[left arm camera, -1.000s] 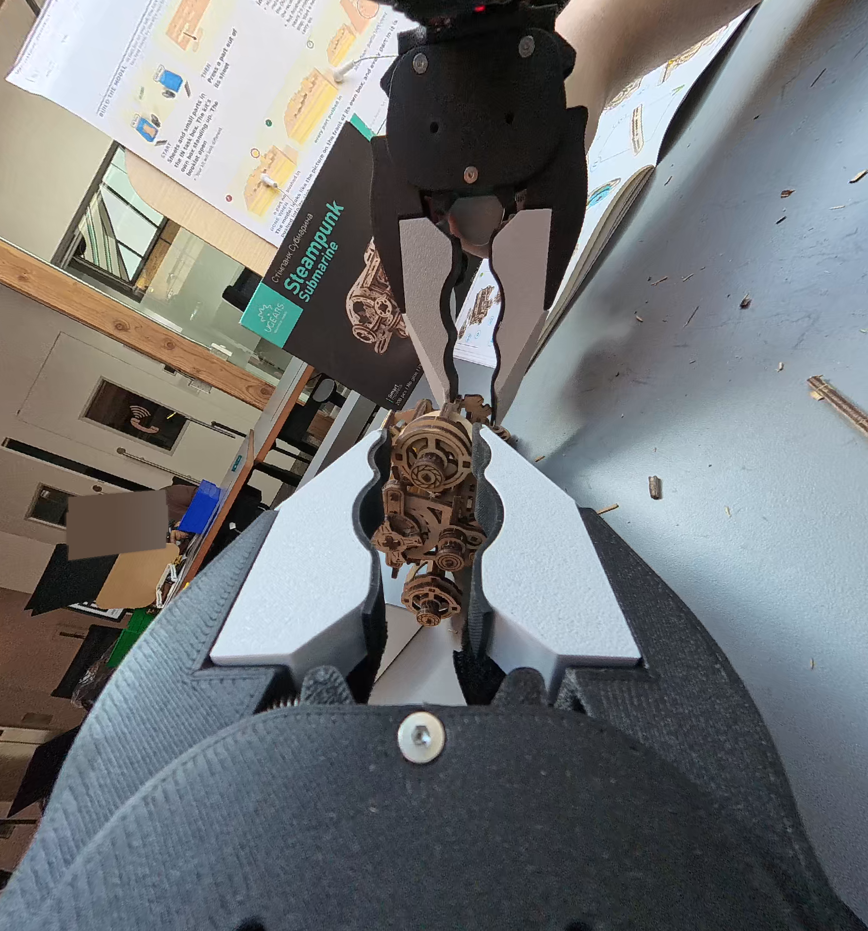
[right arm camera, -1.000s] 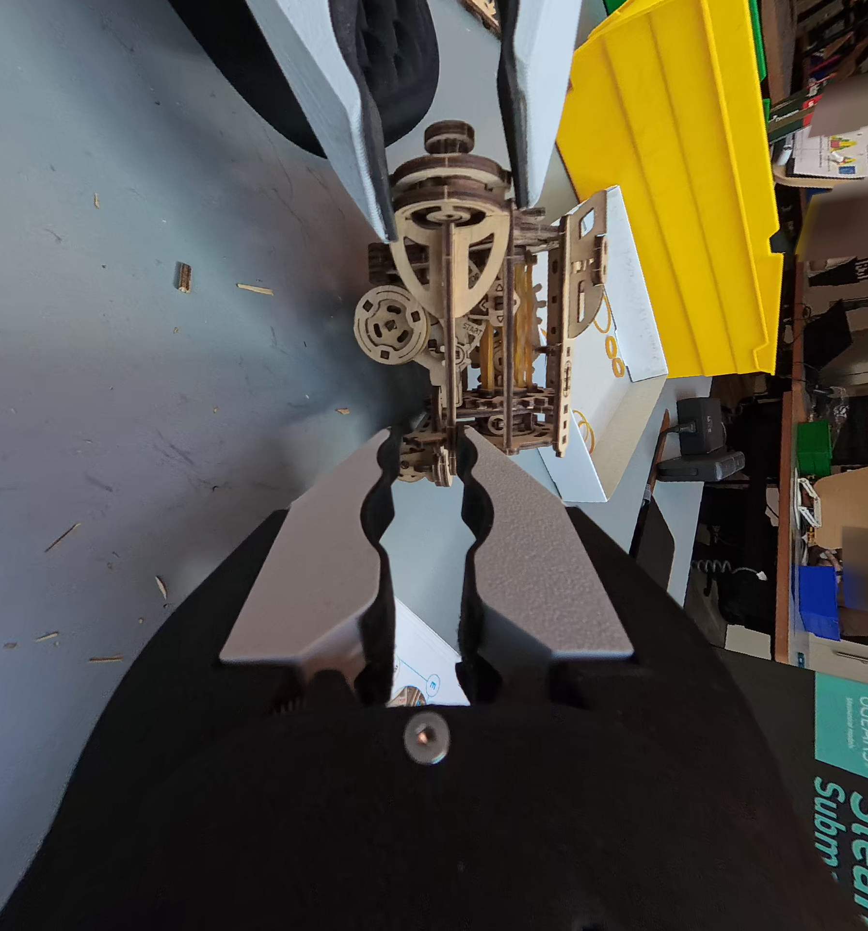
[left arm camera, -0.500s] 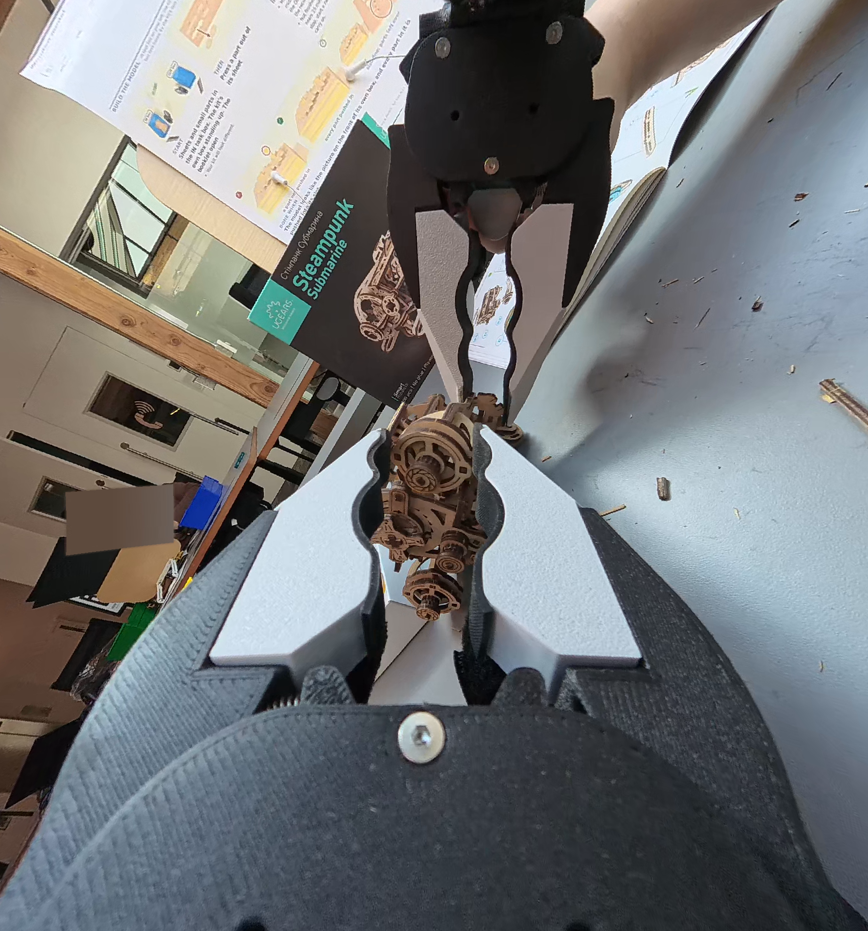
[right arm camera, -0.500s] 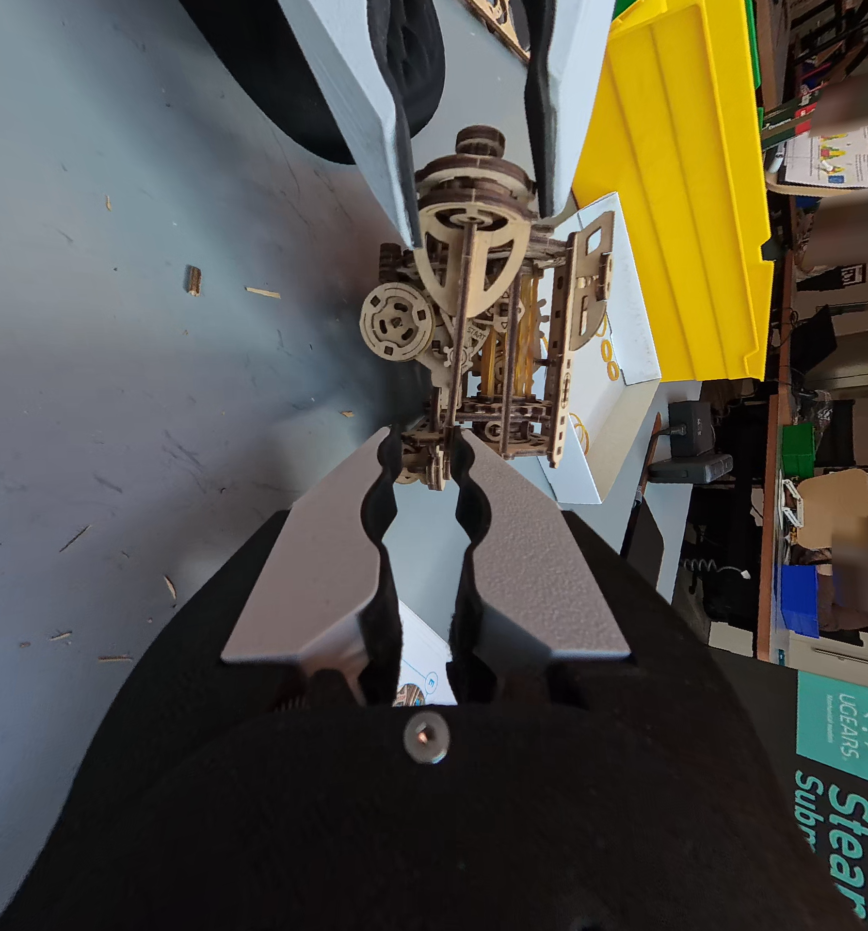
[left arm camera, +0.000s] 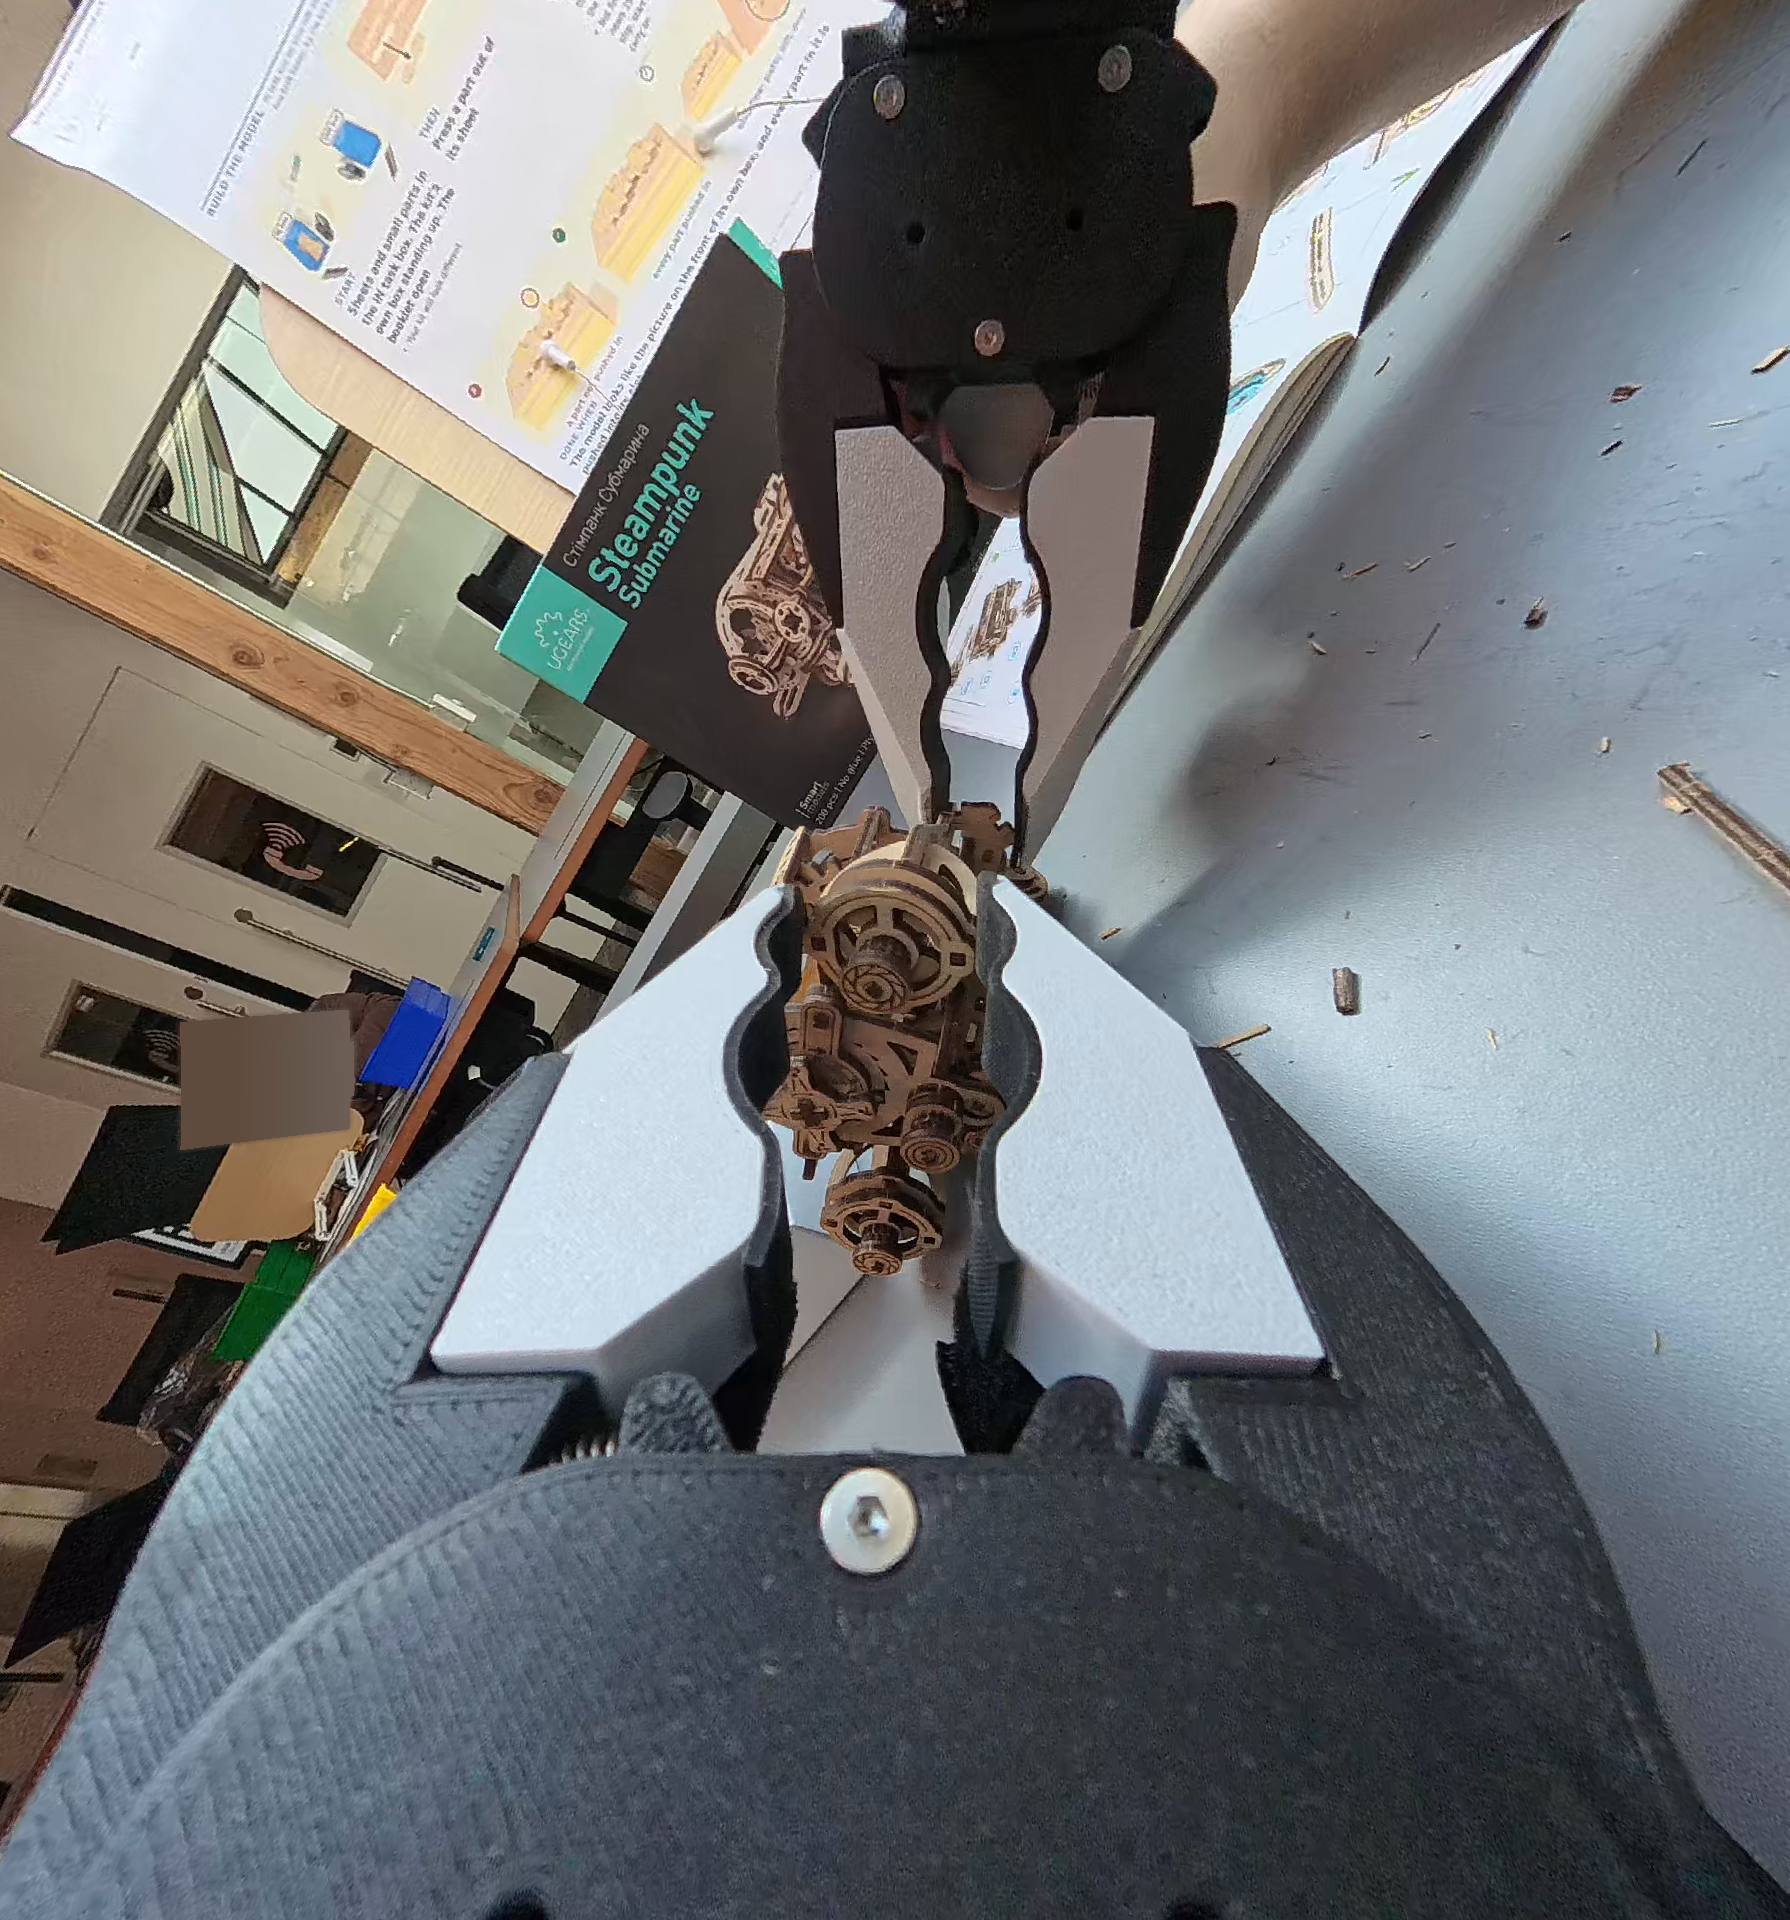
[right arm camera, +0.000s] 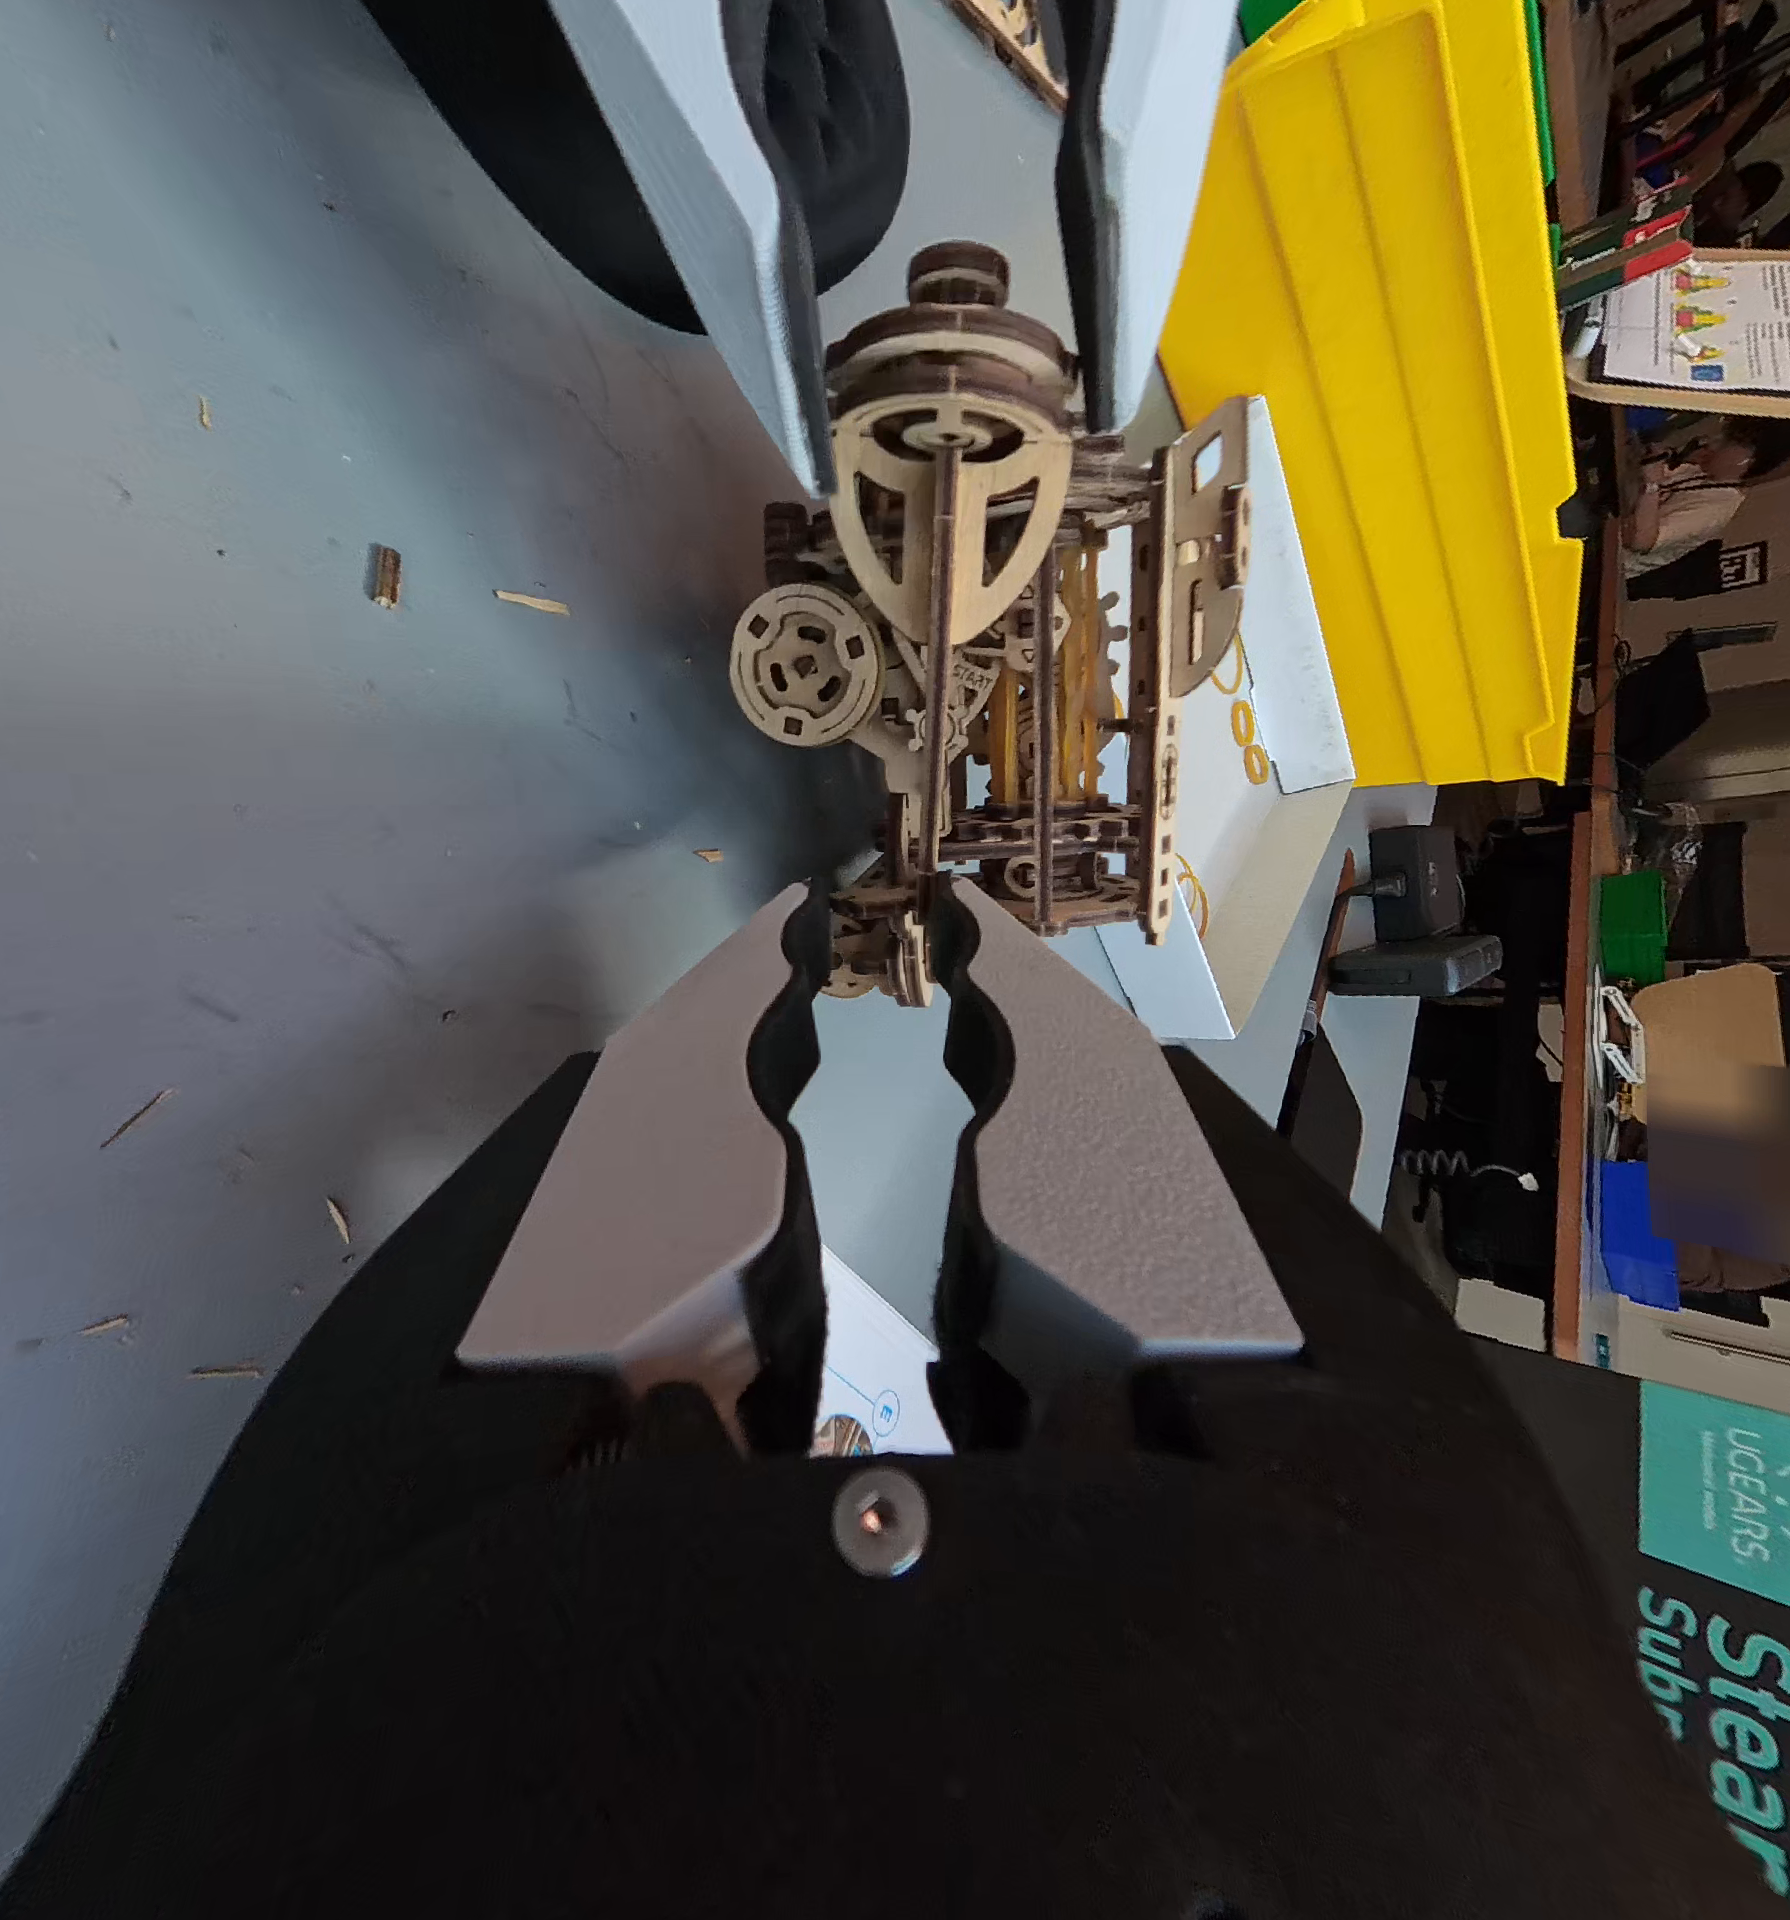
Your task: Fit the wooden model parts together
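On a grey worktop strewn with wood splinters, the wooden model is held in the air and looks largely built. The left gripper clamps its rounded end and the right gripper pinches a small gear cluster at the other, so what remains seems to be seating that cluster and adding any parts out of view.

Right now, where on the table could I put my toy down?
The grey table left of the wooden model is bare except for small wood chips. It is crowded to the right: a white box, then a yellow bin.
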